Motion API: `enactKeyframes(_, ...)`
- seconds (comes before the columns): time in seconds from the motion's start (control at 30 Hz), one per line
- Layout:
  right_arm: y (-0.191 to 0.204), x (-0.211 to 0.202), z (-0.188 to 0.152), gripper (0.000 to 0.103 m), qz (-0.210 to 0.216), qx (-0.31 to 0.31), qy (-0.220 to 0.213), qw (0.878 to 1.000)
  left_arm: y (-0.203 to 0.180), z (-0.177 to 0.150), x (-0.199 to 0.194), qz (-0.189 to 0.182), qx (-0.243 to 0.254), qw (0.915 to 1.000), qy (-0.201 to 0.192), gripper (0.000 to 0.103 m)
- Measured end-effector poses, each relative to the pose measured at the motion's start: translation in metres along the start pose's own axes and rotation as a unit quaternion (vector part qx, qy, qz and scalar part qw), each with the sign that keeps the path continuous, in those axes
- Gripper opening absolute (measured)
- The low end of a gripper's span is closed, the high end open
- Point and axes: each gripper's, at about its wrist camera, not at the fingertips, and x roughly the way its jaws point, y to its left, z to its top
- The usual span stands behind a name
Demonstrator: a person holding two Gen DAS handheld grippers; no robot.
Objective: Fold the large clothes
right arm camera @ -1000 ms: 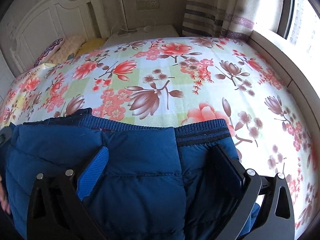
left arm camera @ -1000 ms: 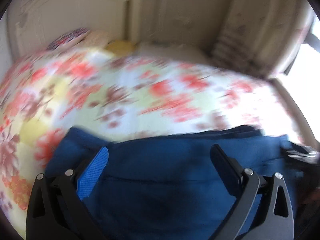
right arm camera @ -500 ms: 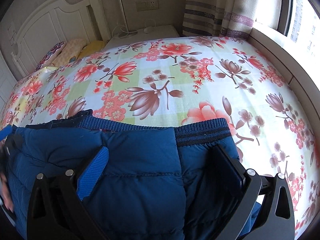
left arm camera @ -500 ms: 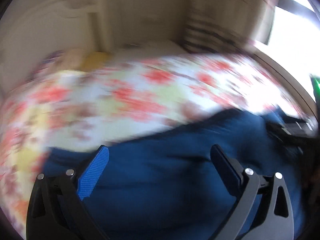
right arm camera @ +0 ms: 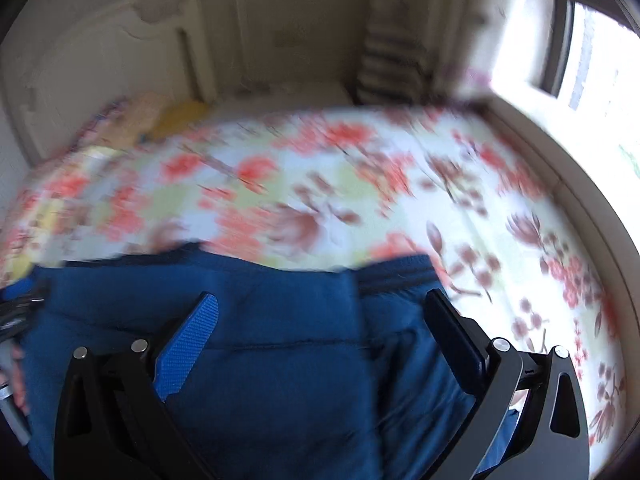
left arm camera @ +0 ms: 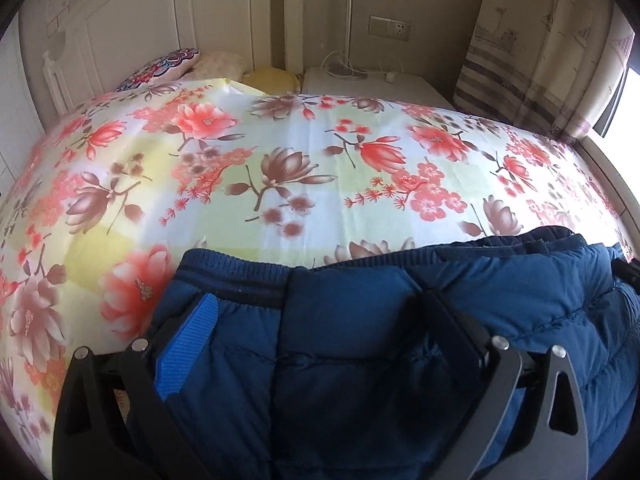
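A dark blue padded jacket [left arm camera: 360, 340] lies on the near part of the floral bed sheet [left arm camera: 280, 168], its ribbed hem [left arm camera: 240, 276] toward the headboard. My left gripper [left arm camera: 320, 308] is open, jaws wide apart just above the jacket's left part. The jacket also shows in the right wrist view [right arm camera: 260, 340], blurred. My right gripper [right arm camera: 320, 308] is open above the jacket's right part near the ribbed hem [right arm camera: 396, 272]. Neither gripper holds cloth.
A white headboard [left arm camera: 160, 20] and pillows [left arm camera: 216, 66] stand at the far end. A white nightstand [left arm camera: 368, 84] with a lamp pole is behind the bed. Curtains [left arm camera: 536, 48] and a window ledge [right arm camera: 568, 168] run along the right.
The left gripper swung fast and has now settled over the jacket's left hem. The right gripper, still before, is now moving and its view is blurred. Both jaws stayed open.
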Motion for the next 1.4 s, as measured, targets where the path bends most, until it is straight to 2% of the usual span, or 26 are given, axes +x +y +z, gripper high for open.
enactKeyframes(0.03, 0.016, -0.014, 0.001, 0.098, 0.028, -0.02, -0.015, 0.999, 0.0, 0.0, 0.0, 0.0, 0.0, 1.0, 0.001, 0.101)
enactKeyframes(0.13, 0.06, -0.034, -0.005, 0.098, 0.065, -0.094, -0.033, 0.993, 0.002, 0.001, 0.002, -0.001, 0.0, 1.0, 0.0, 0.101)
enactKeyframes(0.2, 0.1, -0.032, -0.021, 0.098, 0.098, -0.172, -0.015, 0.98, 0.002, 0.001, 0.002, -0.002, -0.001, 1.0, 0.0, 0.101)
enactKeyframes(0.23, 0.114, -0.024, -0.031, 0.098, 0.101, -0.202, 0.003, 0.974, 0.001, 0.001, 0.002, -0.001, 0.0, 1.0, 0.0, 0.101)
enactKeyframes(0.27, 0.131, -0.006, -0.045, 0.098, 0.082, -0.243, 0.04, 0.966, 0.002, 0.001, 0.002, -0.002, -0.001, 1.0, 0.001, 0.101)
enactKeyframes(0.3, 0.135, 0.001, -0.049, 0.098, 0.073, -0.251, 0.042, 0.964, 0.002, 0.001, 0.002, -0.002, -0.001, 1.0, 0.0, 0.101)
enactKeyframes(0.4, 0.12, -0.001, -0.04, 0.098, 0.087, -0.214, 0.048, 0.972, 0.003, 0.002, 0.003, -0.002, -0.003, 1.0, 0.0, 0.101)
enactKeyframes(0.57, 0.052, -0.016, -0.029, 0.098, 0.027, -0.105, 0.011, 0.994, 0.003, 0.001, 0.004, -0.003, -0.003, 1.0, 0.002, 0.101)
enactKeyframes(0.67, -0.004, -0.011, -0.028, 0.098, -0.015, -0.021, 0.019, 0.999, 0.003, 0.0, 0.003, -0.007, -0.006, 1.0, 0.003, 0.101)
enactKeyframes(0.7, -0.017, -0.007, -0.031, 0.098, -0.009, -0.001, 0.029, 1.0, 0.003, 0.0, 0.003, -0.008, -0.007, 0.9999, 0.003, 0.101)
enactKeyframes(0.77, -0.042, 0.006, -0.034, 0.099, 0.039, 0.043, 0.048, 0.997, 0.004, 0.0, 0.003, -0.01, -0.008, 0.9999, 0.003, 0.101)
enactKeyframes(0.83, -0.039, 0.008, -0.034, 0.099, 0.029, 0.036, 0.049, 0.998, 0.004, 0.0, 0.003, -0.009, -0.007, 0.9999, 0.003, 0.101)
enactKeyframes(0.9, -0.028, 0.01, -0.034, 0.099, -0.001, 0.005, 0.048, 0.999, 0.004, 0.0, 0.003, -0.01, -0.008, 0.9999, 0.006, 0.101)
enactKeyframes(1.0, -0.028, 0.01, -0.035, 0.099, -0.003, 0.002, 0.049, 0.999, 0.003, -0.001, -0.003, 0.007, -0.026, 0.9993, 0.025, 0.1)
enactKeyframes(1.03, -0.03, 0.009, -0.036, 0.099, 0.0, 0.005, 0.049, 0.999, 0.0, -0.004, -0.013, 0.015, -0.037, 0.999, 0.022, 0.1)
enactKeyframes(1.07, -0.031, 0.01, -0.036, 0.099, 0.003, 0.008, 0.05, 0.999, -0.008, -0.009, -0.031, -0.003, -0.04, 0.9992, 0.0, 0.101)
enactKeyframes(1.13, -0.027, 0.01, -0.038, 0.099, 0.0, 0.006, 0.051, 0.999, -0.04, -0.022, -0.066, -0.058, 0.004, 0.9973, -0.045, 0.101)
enactKeyframes(1.17, -0.025, 0.01, -0.038, 0.099, -0.001, 0.005, 0.05, 0.999, -0.052, -0.028, -0.075, -0.063, 0.027, 0.996, -0.058, 0.101)
enactKeyframes(1.23, -0.023, 0.01, -0.039, 0.099, 0.001, 0.008, 0.05, 0.999, -0.085, -0.051, -0.08, -0.048, 0.084, 0.993, -0.068, 0.101)
enactKeyframes(1.27, -0.023, 0.01, -0.039, 0.099, 0.004, 0.011, 0.05, 0.999, -0.102, -0.065, -0.065, -0.028, 0.118, 0.9917, -0.041, 0.101)
enactKeyframes(1.33, -0.02, 0.008, -0.04, 0.099, 0.001, 0.01, 0.049, 0.999, -0.104, -0.075, -0.055, -0.026, 0.117, 0.9921, -0.038, 0.101)
enactKeyframes(1.4, -0.019, 0.007, -0.039, 0.098, -0.004, 0.006, 0.052, 0.999, -0.092, -0.073, -0.051, -0.057, 0.091, 0.994, -0.022, 0.101)
